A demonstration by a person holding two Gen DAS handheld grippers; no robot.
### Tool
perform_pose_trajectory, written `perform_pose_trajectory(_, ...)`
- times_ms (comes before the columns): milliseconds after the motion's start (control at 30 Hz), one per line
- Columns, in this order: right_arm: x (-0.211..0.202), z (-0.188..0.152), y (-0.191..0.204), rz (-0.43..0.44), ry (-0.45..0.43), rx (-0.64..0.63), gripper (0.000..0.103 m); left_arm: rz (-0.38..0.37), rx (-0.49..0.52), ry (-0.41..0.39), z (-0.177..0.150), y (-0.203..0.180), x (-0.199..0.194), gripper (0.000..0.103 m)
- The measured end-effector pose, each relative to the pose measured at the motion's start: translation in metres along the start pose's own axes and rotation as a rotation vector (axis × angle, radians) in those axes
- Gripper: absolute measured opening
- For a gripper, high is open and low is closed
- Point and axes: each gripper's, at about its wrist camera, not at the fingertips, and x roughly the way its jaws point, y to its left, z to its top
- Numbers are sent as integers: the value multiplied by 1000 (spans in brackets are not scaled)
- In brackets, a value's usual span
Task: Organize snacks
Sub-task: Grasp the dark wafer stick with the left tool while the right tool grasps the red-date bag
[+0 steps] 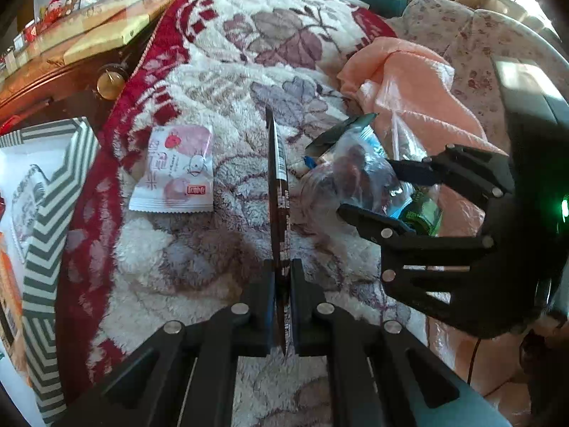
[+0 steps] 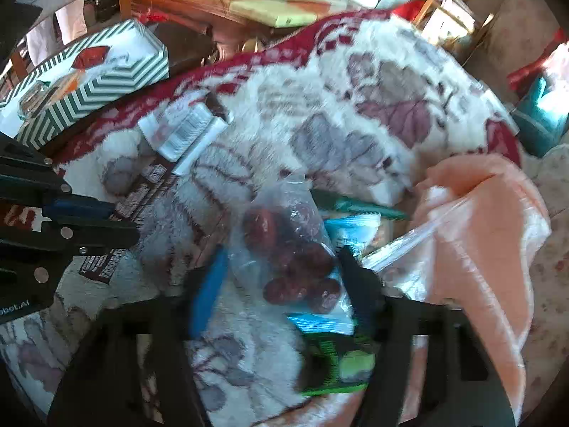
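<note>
My left gripper [image 1: 282, 267] is shut on a thin dark brown snack packet [image 1: 278, 185], which stands edge-on above the blanket. From the right wrist view the same gripper [image 2: 124, 222] enters from the left with the brown packet [image 2: 145, 192]. A clear bag of red dates [image 2: 291, 259] lies between the jaws of my right gripper [image 2: 282, 252]; the fingers look blurred and are not clamped on it. In the left wrist view the right gripper [image 1: 368, 188] straddles the date bag [image 1: 352, 174]. A white and pink snack packet [image 1: 174, 170] lies flat further left.
A green and white striped box [image 1: 46, 213] holding snacks sits at the left edge, off the fluffy floral blanket [image 1: 227, 53]. Blue [image 2: 341, 227] and green [image 2: 338, 363] packets lie by the date bag. A peach cloth [image 2: 480, 249] with clear plastic is bunched on the right. A wooden table [image 1: 53, 71] stands behind.
</note>
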Motion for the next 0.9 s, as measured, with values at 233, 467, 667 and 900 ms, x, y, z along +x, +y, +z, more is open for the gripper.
perform_pose_trajectory(233,-8,-23,-16,60,15,195,30,19,-5,14,12,-6,12,14)
perform_pose_trajectory(467,-13,-59,-29,176,-3,422,26,38,-1,24,21,-13,27,27)
perform_pose_trajectory(667,-17,-61,-23,197,-14,444,25,45,9,15,13,-10,17,10)
perform_pose_trajectory(900,-37,-66,-29,319,-93,561,25,88,5,-55,-5,-5,-29,10)
